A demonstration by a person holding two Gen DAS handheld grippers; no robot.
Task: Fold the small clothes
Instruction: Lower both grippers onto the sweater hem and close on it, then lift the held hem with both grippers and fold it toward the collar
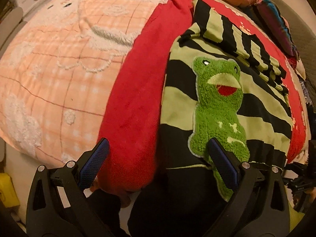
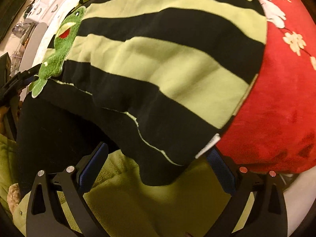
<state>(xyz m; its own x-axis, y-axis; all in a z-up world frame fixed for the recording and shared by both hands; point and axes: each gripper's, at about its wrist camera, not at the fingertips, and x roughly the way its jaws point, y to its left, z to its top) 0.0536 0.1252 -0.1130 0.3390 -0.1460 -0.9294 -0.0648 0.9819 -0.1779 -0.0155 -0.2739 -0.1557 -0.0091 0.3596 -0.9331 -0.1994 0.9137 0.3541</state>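
Left wrist view: your left gripper point(image 1: 158, 156) stands wide apart at 6 o'clock, empty, straddling the striped sweater's point(image 1: 217, 102) dark hem beside the frog patch point(image 1: 217, 106). Your right gripper point(image 2: 158, 158), also apart, brackets the hem's other corner. The sweater lies flat on the red blanket point(image 1: 134, 102), so you seem about to pinch the hem; close on both corners evenly. Whether the pads touch cloth is hidden.

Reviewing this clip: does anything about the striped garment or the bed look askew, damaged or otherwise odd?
No damage or spill shows. The green-and-black striped top with a fuzzy frog patch lies on the red fleece blanket, its black hem drooping rumpled over the bed edge, and one sleeve already folded across. Both grippers, left and right, are open.
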